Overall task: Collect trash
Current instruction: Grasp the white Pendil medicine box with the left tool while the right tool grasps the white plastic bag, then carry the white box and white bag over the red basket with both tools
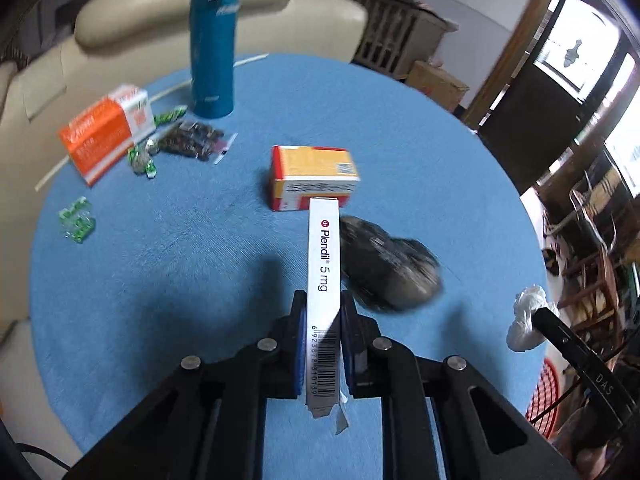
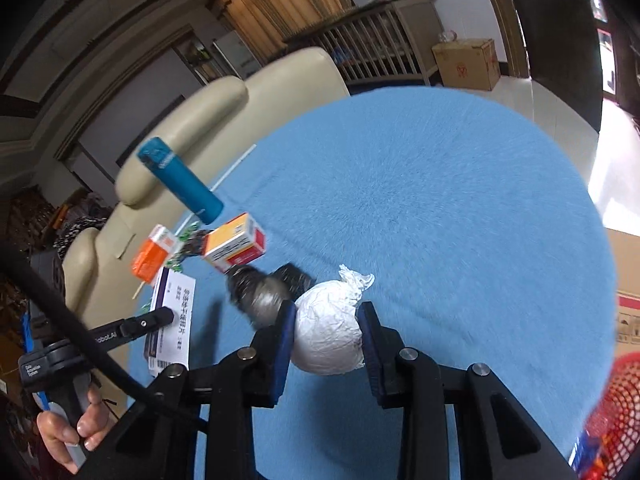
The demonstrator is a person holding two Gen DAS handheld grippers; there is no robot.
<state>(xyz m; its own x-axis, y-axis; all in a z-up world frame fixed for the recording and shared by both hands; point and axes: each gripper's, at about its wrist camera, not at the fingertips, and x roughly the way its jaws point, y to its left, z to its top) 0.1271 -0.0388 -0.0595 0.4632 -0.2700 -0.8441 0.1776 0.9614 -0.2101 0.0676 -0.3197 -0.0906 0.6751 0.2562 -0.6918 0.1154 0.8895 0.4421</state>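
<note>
Blue cloth covers the round counter [image 1: 200, 280] in a living room, a cream sofa [image 1: 120, 20] behind it and a red mesh basket [image 2: 616, 408] at its near right edge. Both tools are loaded. Jaws of the left gripper [image 1: 323, 316] are clenched on a slim white medicine box [image 1: 323, 280], gripped near its barcode end; the box's long axis runs straight out along the fingers, its free end pointing toward a yellow-and-red carton [image 1: 312, 176] lying on the cloth. Jaws of the right gripper [image 2: 326, 320] are clamped on a crumpled white paper ball [image 2: 328, 328], its twisted tip aimed away from the camera.

Both items appear lifted clear of the cloth. A dark crumpled bag [image 1: 384, 268] sits between the two tools. Farther off lie an orange box [image 1: 104, 132], green wrappers [image 1: 78, 220] and a packet of dark snacks [image 1: 192, 140], with a teal flask [image 1: 212, 44] standing upright.

Judging by the layout, the basket lies to the right of both loads, nearer the right hand, so the paper ball looks likeliest to go in first.
</note>
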